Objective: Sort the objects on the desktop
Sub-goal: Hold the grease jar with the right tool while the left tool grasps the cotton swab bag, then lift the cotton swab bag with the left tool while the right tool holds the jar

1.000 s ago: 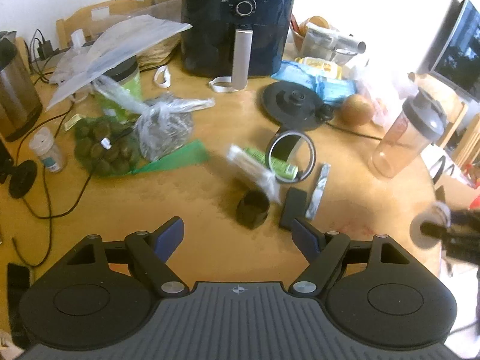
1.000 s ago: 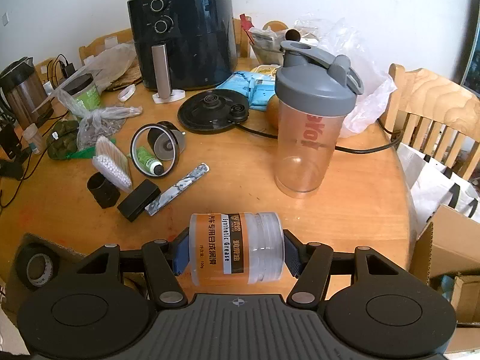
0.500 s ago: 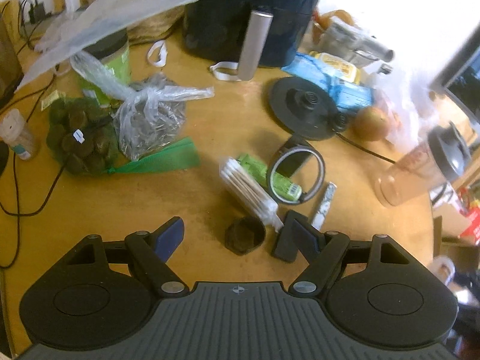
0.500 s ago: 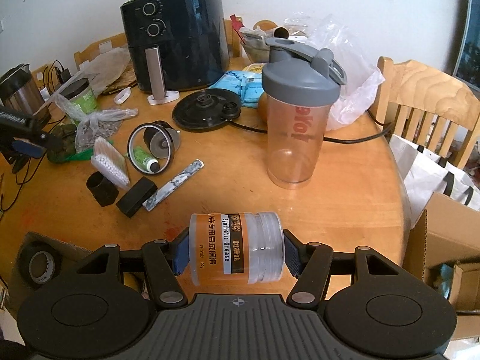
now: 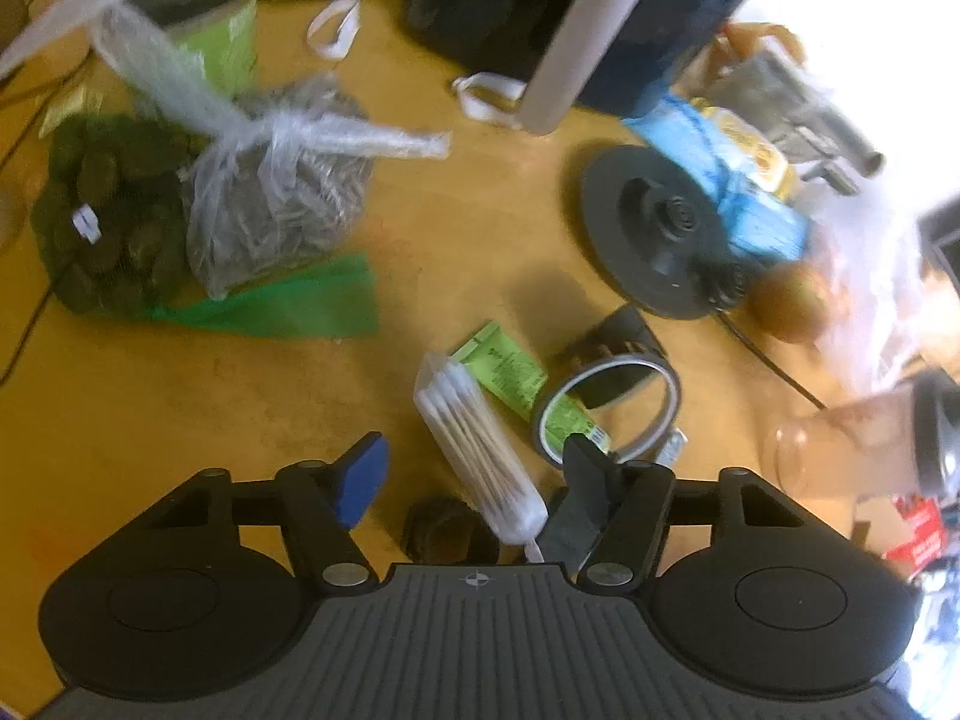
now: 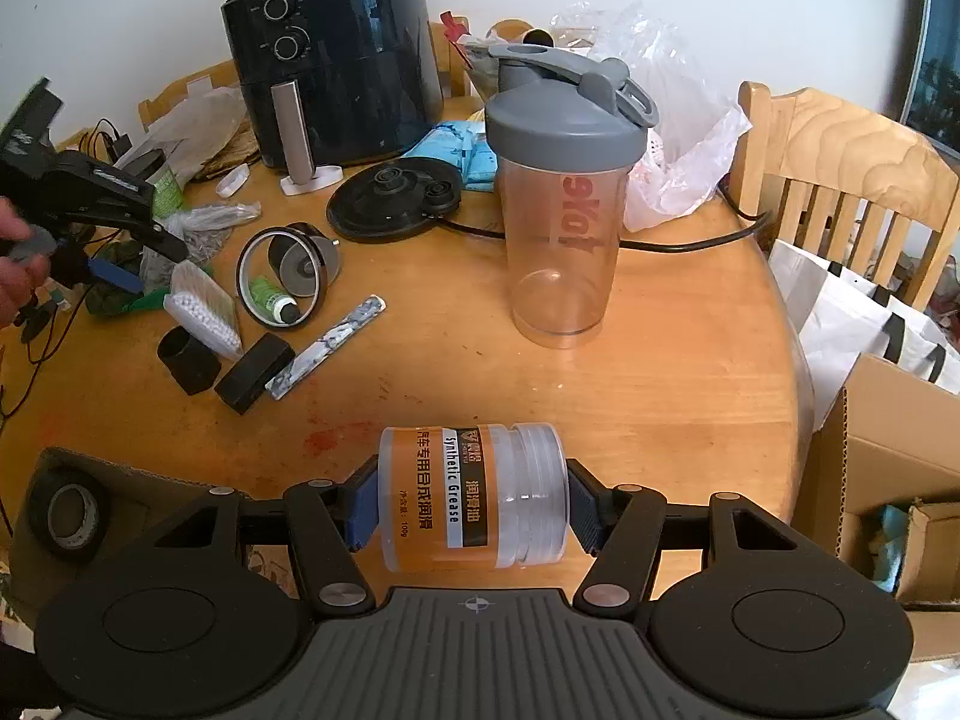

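My right gripper (image 6: 474,501) is shut on an orange-labelled grease jar (image 6: 456,498) lying sideways, held above the near edge of the round wooden table (image 6: 660,372). My left gripper (image 5: 474,483) points steeply down over a clear pack of cotton swabs (image 5: 474,444) and a black hexagonal cap (image 5: 447,531). Its jaws are closing, and the swab pack lies slantwise between them with neither pad pressing on it. The right wrist view shows that left gripper (image 6: 150,264) in a hand at the far left, above the swab pack (image 6: 201,312).
A round mirror (image 6: 282,276) with a green tube, a black box (image 6: 255,372) and a marbled bar (image 6: 327,345) lie near the swabs. A shaker bottle (image 6: 561,210), air fryer (image 6: 336,60), kettle base (image 6: 396,198) and bags crowd the table. Cardboard boxes (image 6: 888,480) and a chair (image 6: 840,180) stand to the right.
The left gripper has come down and forward over the swab pack and black cap, rolling somewhat, and its jaws have narrowed. The right gripper still holds the jar, little moved.
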Action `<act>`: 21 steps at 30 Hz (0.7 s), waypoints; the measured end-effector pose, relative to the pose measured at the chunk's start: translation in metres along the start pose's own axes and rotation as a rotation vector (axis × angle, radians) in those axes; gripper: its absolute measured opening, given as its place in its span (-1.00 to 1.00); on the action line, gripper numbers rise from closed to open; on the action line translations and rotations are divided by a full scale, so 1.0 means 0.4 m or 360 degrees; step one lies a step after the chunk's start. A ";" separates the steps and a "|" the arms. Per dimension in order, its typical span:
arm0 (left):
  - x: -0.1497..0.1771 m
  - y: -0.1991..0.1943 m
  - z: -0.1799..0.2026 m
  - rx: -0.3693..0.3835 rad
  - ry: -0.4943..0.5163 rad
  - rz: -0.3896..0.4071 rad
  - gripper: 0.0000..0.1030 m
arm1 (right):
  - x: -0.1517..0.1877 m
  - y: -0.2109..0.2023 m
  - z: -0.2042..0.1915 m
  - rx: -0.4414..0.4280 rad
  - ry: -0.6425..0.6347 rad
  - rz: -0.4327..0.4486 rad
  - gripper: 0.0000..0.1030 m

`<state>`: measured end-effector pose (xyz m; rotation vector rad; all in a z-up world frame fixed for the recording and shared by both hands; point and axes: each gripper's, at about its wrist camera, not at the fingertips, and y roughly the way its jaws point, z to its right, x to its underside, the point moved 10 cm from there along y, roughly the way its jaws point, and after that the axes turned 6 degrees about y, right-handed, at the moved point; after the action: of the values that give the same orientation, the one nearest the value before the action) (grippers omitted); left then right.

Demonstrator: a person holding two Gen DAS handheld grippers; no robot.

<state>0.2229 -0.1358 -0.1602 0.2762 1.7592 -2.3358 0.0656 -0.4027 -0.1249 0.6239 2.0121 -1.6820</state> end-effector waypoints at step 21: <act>0.001 0.104 -0.034 0.0129 -0.0496 -0.0182 -0.60 | -0.003 0.023 0.054 -0.0032 -0.0003 -0.0041 0.24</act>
<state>0.2342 -0.1339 -0.2025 -0.1733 1.5700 -2.3749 0.0728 -0.4227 -0.1349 0.5917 2.0410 -1.6745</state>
